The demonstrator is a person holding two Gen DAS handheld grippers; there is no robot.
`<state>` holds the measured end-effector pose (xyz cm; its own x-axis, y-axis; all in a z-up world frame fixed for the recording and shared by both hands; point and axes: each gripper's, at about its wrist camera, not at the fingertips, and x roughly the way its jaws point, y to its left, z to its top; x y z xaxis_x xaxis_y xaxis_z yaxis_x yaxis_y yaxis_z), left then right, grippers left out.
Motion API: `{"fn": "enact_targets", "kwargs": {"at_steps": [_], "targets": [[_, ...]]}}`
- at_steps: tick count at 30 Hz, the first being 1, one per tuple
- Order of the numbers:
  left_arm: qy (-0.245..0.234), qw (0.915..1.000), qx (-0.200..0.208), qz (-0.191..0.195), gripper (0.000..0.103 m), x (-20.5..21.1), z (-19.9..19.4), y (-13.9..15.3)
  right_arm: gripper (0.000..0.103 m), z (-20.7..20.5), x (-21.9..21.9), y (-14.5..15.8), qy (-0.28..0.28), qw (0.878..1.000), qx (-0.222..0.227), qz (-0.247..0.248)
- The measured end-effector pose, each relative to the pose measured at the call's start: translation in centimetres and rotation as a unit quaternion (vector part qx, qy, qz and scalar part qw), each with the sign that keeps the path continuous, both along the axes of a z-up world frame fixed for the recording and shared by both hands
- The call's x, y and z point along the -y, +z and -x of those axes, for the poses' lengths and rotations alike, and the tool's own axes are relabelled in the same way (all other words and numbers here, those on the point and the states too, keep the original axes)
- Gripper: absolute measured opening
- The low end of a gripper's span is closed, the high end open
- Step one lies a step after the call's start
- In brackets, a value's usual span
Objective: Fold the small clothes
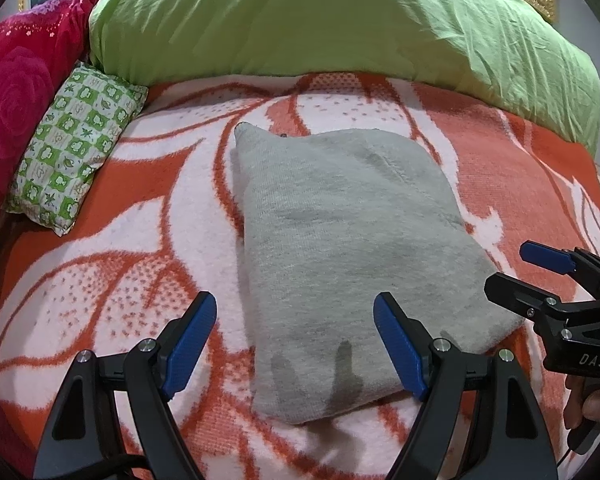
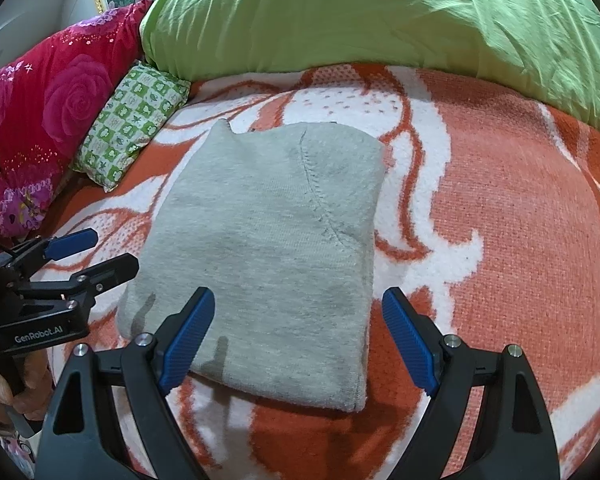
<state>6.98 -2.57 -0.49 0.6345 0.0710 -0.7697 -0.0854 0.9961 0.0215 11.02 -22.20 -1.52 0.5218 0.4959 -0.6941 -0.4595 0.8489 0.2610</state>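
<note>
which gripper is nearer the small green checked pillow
Left. The left gripper hovers at the folded grey garment's near left edge, the small green checked pillow's side; the right gripper hovers at its near right edge.

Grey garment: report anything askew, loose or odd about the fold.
Mostly tidy. The grey garment lies folded into a compact block on the orange blanket, but its far-left corner pokes out as a small point beyond the edge. Both grippers are open and hold nothing.
</note>
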Motion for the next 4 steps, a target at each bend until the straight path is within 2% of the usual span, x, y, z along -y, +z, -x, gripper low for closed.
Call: {"fn": "enact_targets", "kwargs": {"at_steps": [4], "targets": [[0.001,1.0,-0.004,0.001,0.081,0.14,0.03,0.02,0.086,0.04,-0.03,0.0,0.001,1.0,0.002,0.002]]}}
